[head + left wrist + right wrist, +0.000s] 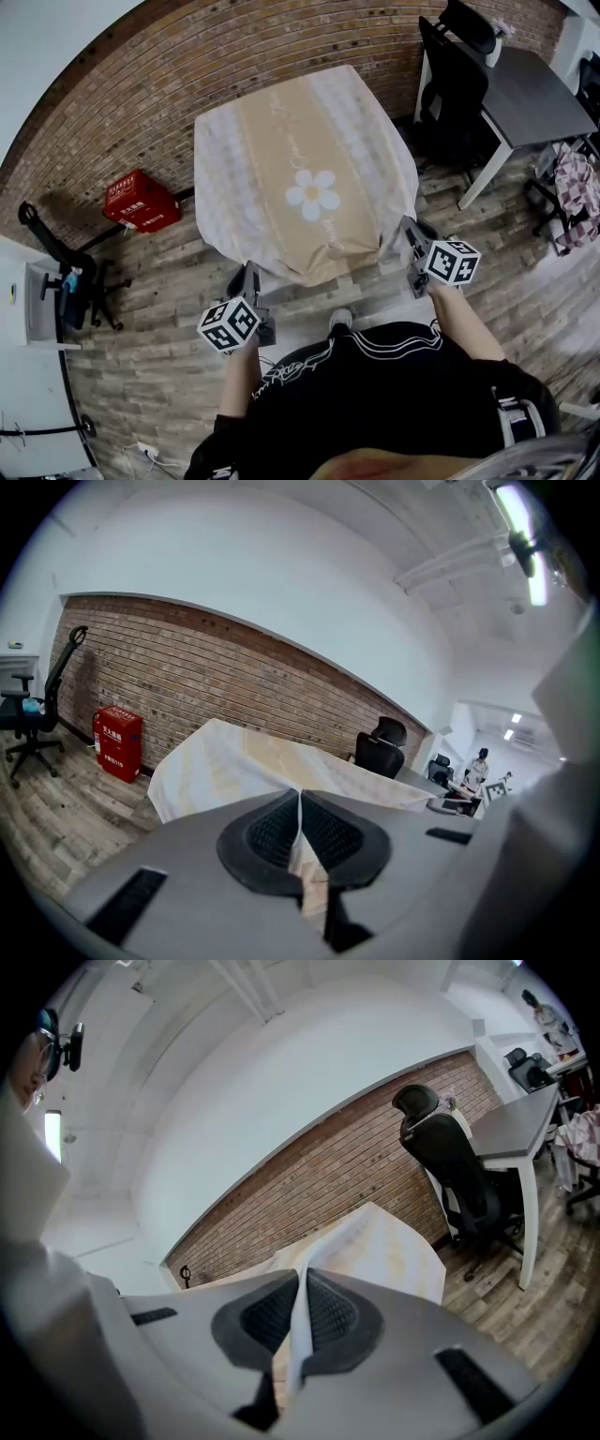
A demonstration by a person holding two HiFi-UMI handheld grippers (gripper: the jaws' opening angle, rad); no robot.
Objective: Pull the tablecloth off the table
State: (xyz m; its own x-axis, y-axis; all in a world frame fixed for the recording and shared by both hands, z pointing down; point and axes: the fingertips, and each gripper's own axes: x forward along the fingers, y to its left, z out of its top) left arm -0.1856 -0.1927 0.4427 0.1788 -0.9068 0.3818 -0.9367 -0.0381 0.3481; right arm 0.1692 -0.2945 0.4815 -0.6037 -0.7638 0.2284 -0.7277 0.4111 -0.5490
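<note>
One tablecloth [300,150] is counted, and one daisy [312,194] is printed on it. Two grippers are counted, the left gripper [249,272] and the right gripper [409,230]. One red box [141,201] and one grey desk [530,94] are seen. Three black office chairs are made out, a lone chair [73,281] at the left and a pair of chairs [450,84] by the desk.

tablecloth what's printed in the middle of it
The tan-and-white fabric tablecloth has a white daisy with a yellow centre; head view shows it best.

Red box [141,201] sits by brick wall [112,103], black chair [459,80] by grey desk [527,94].
</note>
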